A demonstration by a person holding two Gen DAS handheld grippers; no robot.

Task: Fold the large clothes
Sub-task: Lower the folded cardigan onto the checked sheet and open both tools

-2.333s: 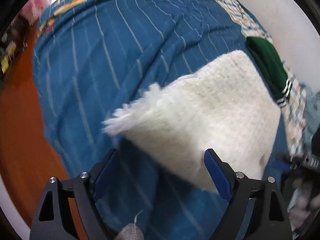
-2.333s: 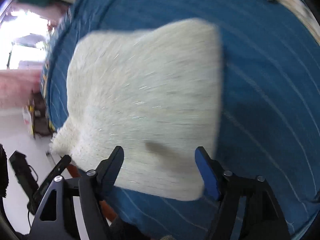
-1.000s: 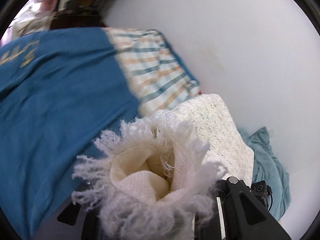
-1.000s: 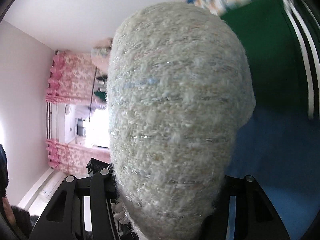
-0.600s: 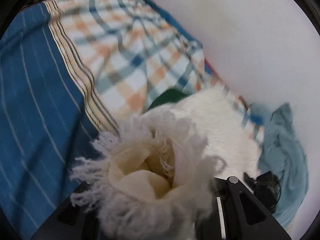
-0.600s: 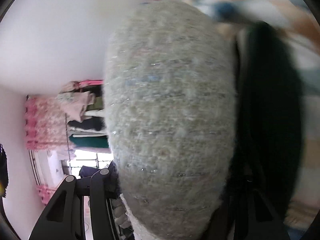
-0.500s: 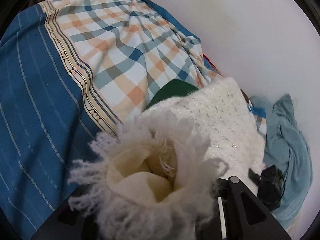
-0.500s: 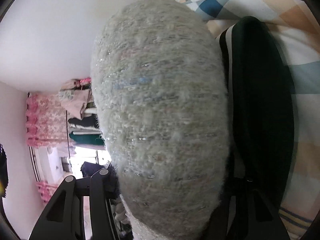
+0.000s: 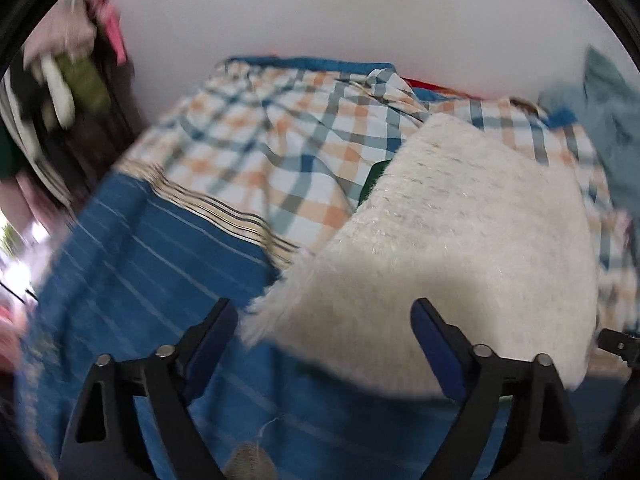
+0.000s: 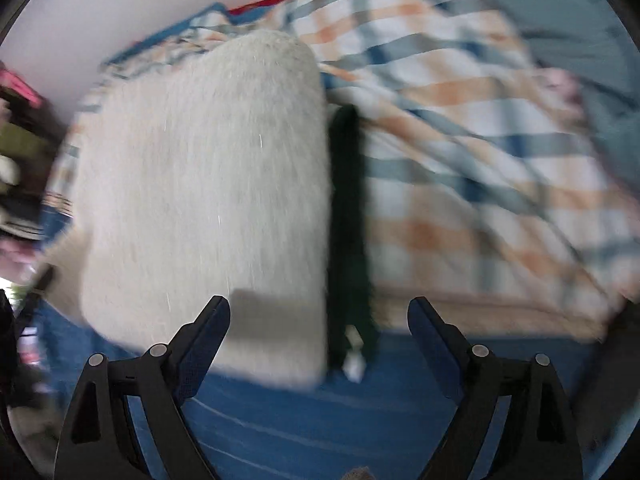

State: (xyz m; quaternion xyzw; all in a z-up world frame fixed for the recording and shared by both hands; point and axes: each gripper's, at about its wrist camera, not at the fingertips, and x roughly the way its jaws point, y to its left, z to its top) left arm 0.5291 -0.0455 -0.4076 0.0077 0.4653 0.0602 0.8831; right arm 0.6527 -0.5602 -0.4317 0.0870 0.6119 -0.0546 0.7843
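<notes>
A folded white fuzzy knit garment (image 9: 460, 240) lies at the far side of the bed, on top of a dark green garment (image 9: 374, 178) and the plaid quilt (image 9: 280, 148). It also shows in the right wrist view (image 10: 208, 184), with the green garment (image 10: 348, 240) sticking out along its right edge. My left gripper (image 9: 324, 340) is open and empty, just short of the garment's near fringed corner. My right gripper (image 10: 318, 332) is open and empty, just short of its near edge.
A blue striped bedspread (image 9: 160, 280) covers the near part of the bed. A white wall (image 9: 320, 8) runs behind the bed. A teal cloth (image 9: 612, 120) lies at the far right. Hanging clothes (image 9: 72, 80) show at the left.
Both grippers held the folded white garment up half a second ago. Now it lies on the green garment by the quilt, and both grippers have opened and drawn back.
</notes>
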